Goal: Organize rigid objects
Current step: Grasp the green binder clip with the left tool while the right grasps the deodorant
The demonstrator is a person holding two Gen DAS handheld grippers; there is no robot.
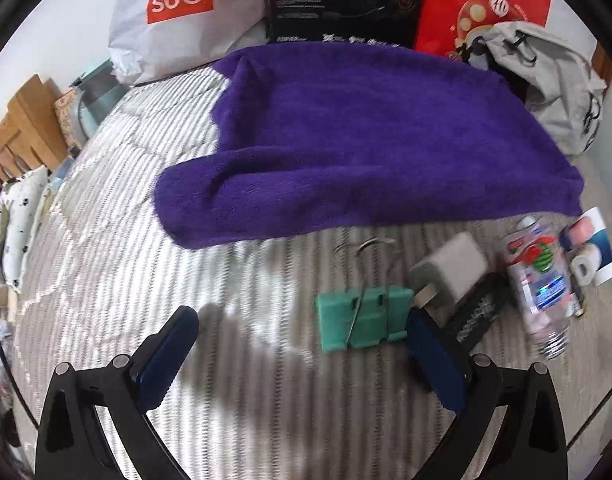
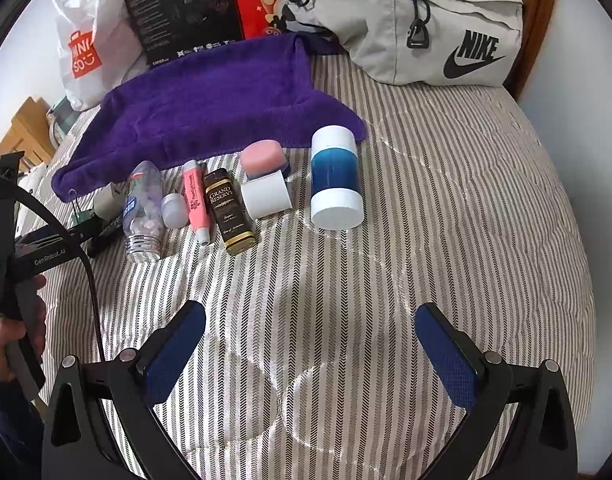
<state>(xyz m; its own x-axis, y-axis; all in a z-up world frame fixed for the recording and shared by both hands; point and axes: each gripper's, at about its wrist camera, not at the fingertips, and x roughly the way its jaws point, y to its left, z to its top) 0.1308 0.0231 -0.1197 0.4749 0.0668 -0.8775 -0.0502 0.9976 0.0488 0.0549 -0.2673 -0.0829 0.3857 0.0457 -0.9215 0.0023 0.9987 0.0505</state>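
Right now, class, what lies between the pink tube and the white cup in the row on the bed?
In the right wrist view, a dark brown Grand Reserve bottle lies between the pink tube and the white cup.

green clip [image 1: 361, 317] flat on bed | charger [image 1: 449, 278] beside it | bottle [image 2: 144, 210], pink tube [image 2: 196, 200], brown box [image 2: 230, 212] lying in a row

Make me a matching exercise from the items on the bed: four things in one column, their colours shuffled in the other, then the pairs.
Things:
1. towel
2. binder clip
3. backpack
4. tube

Colours:
A. pink
B. green
C. light grey
D. purple

Pairs: 1-D, 2-B, 3-C, 4-A
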